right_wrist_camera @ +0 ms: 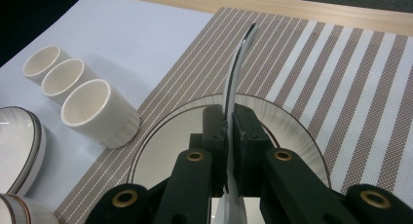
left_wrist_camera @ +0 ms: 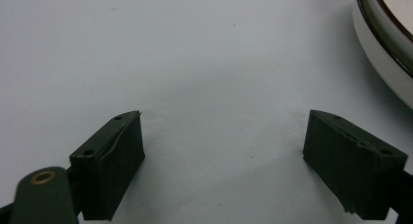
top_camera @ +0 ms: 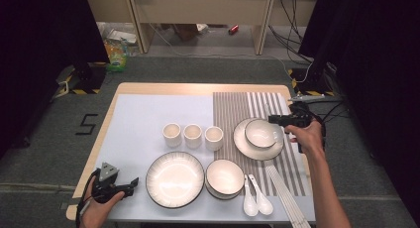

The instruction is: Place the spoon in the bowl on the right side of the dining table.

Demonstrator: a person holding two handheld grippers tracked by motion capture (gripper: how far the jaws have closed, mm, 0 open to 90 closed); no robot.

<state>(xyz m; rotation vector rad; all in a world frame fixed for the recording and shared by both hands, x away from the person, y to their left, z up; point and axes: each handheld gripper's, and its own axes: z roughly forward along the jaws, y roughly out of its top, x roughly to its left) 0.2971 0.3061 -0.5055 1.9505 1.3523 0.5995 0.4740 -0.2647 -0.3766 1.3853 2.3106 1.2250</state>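
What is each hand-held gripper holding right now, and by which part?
The right hand-held gripper pinches the rim of a bowl, seen edge-on. The left hand-held gripper is open and empty.

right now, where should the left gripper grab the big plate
Probably the left rim of the big plate, coming in low from the left, where the open left gripper sits. It lies flat with a thin upturned edge, so one jaw above and one below could pinch it.

Wooden table (top_camera: 148, 88), pale sheet (top_camera: 143, 119) across its top, striped placemat (top_camera: 233, 109) at right, three cups (top_camera: 192, 136) in a row, plate (top_camera: 175, 179), bowl (top_camera: 224, 178), two spoons (top_camera: 256, 202), bowl-bearing plate (top_camera: 242, 143) on placemat
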